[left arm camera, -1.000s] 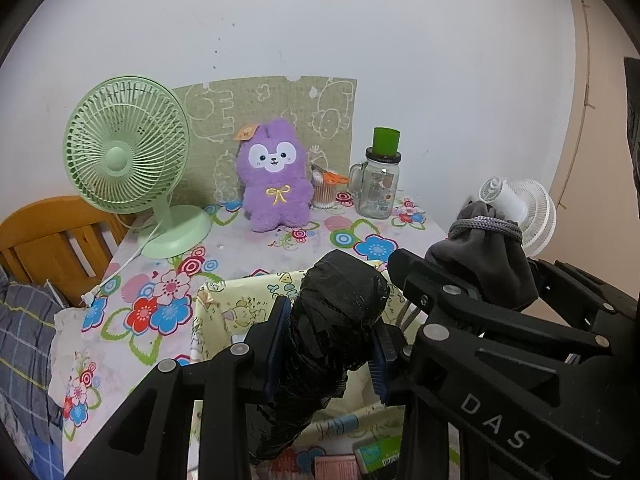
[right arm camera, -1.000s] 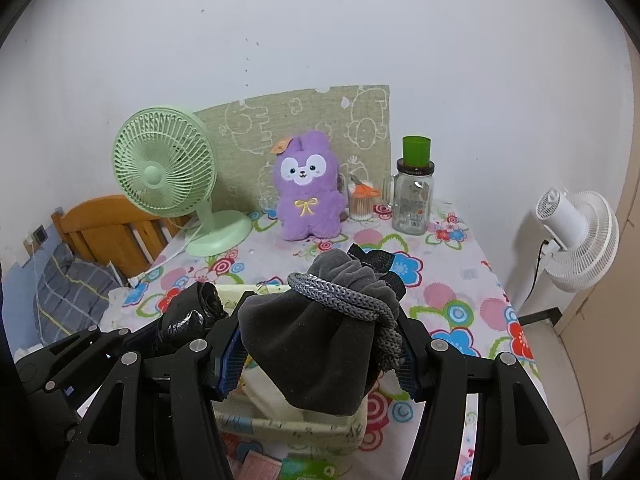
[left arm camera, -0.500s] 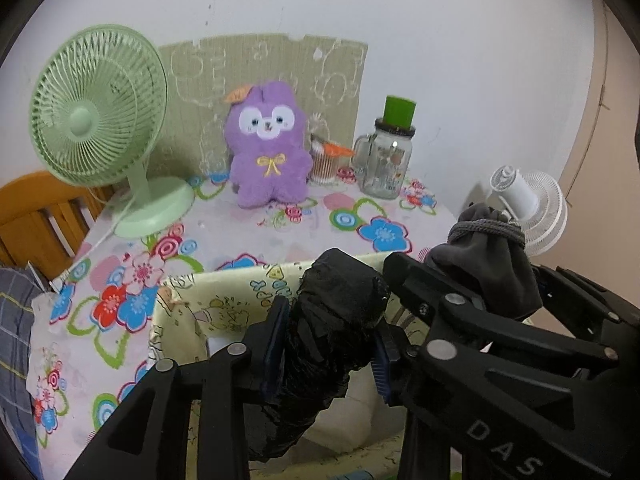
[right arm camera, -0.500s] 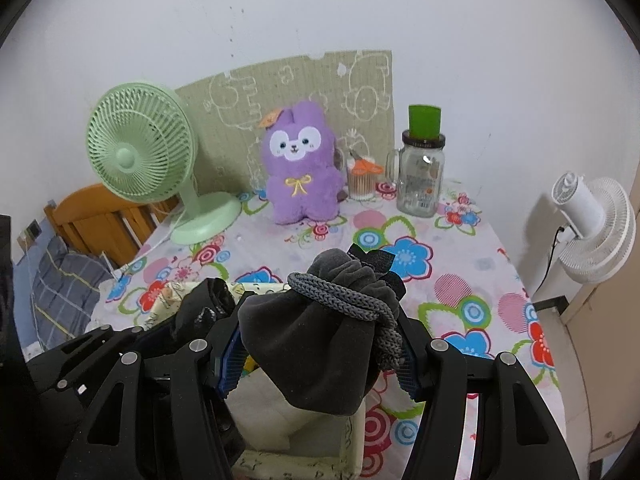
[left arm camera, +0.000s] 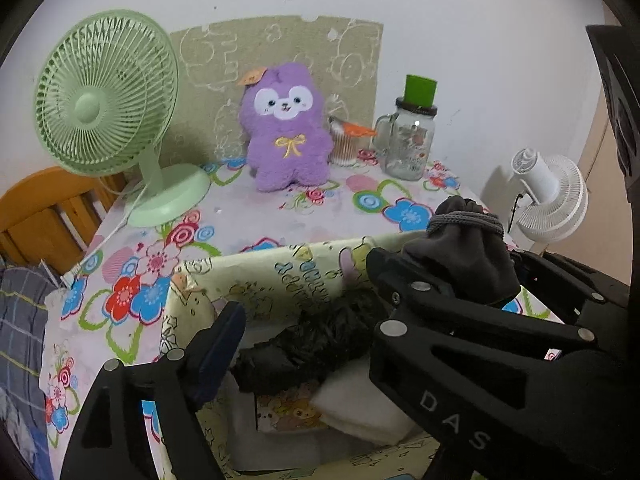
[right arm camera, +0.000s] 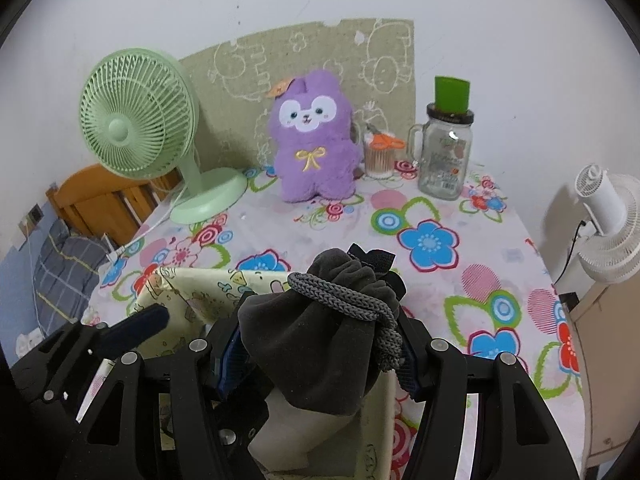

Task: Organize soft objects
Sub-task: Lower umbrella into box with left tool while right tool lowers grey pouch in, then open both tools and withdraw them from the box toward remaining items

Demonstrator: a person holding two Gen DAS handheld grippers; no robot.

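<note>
Left claw (left arm camera: 304,344) has just been springing its jaws apart, and the black bundle (left arm camera: 316,344) between them lies loose in the fabric box (left arm camera: 256,276), lower middle of the left view, clear of both pads. That looks like a drop-off: the wide spread lets the bundle settle among the pale folded things (left arm camera: 360,404) already inside. Right claw (right arm camera: 316,348) is clamped on the grey drawstring pouch (right arm camera: 316,344), cord looped round its neck, carried upright at the box's right edge in the lower centre of the right view. My guess is the pouch goes in beside the bundle, and it is not in yet. Behind, a table with a flowered cloth (right arm camera: 432,240) fills the middle of the frame. At the back, against a white wall, sit a purple plush toy (right arm camera: 316,144), a green desk fan (right arm camera: 140,120) at left, and a glass jar with a green lid (right arm camera: 448,152) at right. A white fan (right arm camera: 608,216) stands off the table, far right.
</note>
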